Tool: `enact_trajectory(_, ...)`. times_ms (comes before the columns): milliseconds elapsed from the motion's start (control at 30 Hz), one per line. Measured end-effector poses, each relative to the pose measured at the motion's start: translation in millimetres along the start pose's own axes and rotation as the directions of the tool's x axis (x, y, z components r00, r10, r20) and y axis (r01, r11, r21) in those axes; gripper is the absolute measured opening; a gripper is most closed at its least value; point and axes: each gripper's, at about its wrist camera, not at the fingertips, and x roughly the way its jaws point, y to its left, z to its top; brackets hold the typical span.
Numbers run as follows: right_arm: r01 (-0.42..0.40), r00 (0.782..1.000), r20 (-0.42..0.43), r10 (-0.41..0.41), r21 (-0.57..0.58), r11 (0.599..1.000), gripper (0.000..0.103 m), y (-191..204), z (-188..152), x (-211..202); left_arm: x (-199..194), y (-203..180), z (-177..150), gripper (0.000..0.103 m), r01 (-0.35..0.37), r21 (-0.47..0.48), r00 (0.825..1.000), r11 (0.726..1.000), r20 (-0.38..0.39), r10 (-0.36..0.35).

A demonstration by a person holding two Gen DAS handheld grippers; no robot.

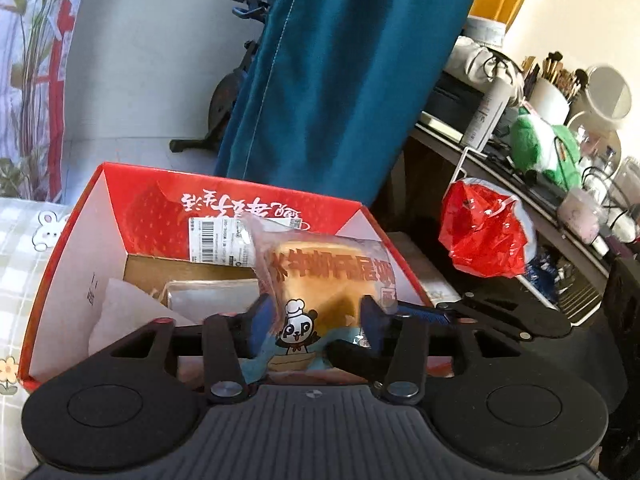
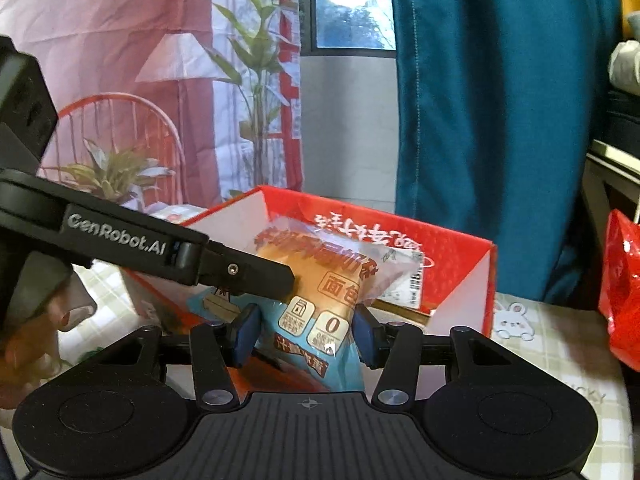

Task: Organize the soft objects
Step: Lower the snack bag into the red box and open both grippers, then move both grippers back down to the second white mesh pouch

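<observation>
With the bread packet (image 1: pixel 320 280) at the lower centre of both frames over the red box (image 1: pixel 224 208), grasped by the right tool (image 2: pixel 306 330) while the left tool (image 1: pixel 316 314) stands released around it, lower it gently without squashing.

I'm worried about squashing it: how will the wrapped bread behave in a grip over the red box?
The wrapped bread probably squashes easily: it's a puffy loaf in thin film. The glossy wrapper looks slippery against the blue fingers. Its loose crinkled end likely flops, so it may sag toward the red box.
</observation>
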Motion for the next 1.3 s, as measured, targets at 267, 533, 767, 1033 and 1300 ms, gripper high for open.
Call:
enact_trajectory(267, 0.158, 0.987, -0.02, -0.158, -0.029, 0.987, 0.052, 0, -16, 10, -11, 9, -7, 0.061, -0.094, 0.035, 0.995, 0.995, -0.011, 0.094)
enact_trajectory(533, 0.137, 0.99, 0.037, -0.137, -0.001, 0.991, 0.051, 5, -23, -17, -39, 23, -14, 0.061, -0.119, 0.03, 0.993, 0.992, 0.006, 0.119)
enact_trajectory(767, 0.096, 0.991, 0.089, -0.101, 0.062, 0.993, 0.051, 17, -30, -45, -63, 25, -31, 0.061, -0.14, 0.043, 0.99, 0.989, -0.007, 0.14)
enact_trajectory(1033, 0.054, 0.994, 0.094, -0.062, 0.089, 0.995, 0.05, 37, -52, -69, -75, 22, -66, 0.061, -0.151, 0.052, 0.987, 0.987, -0.055, 0.154)
enact_trajectory(1300, 0.07, 0.997, 0.033, -0.073, 0.098, 0.993, 0.05, 43, -74, -70, -67, 33, -78, 0.071, -0.178, 0.023, 0.98, 0.984, -0.092, 0.179)
